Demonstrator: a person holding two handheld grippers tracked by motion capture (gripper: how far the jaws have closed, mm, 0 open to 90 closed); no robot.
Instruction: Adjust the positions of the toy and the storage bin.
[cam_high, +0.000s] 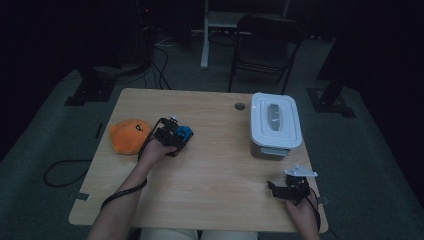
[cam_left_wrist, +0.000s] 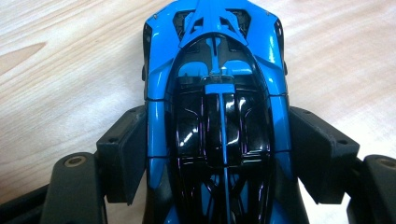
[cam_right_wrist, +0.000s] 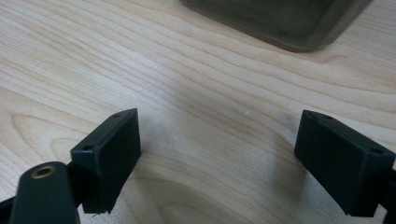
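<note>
Surface: pale wood desk (cam_high: 215, 165), dark room.
Thing: blue toy car (cam_left_wrist: 217, 116), just right of orange plush (cam_high: 129, 136).
Axis: car's length runs straight along left gripper (cam_left_wrist: 217, 158), jaws clamping its flanks.
Right gripper (cam_right_wrist: 219, 163): spread, holding nothing, well away from plush, before white lidded box (cam_high: 275, 122).

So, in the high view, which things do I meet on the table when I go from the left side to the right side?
Orange plush toy → left tongs, closed on the blue toy car → small round hole in the table → white lidded box → right tongs, open and holding nothing.
</note>
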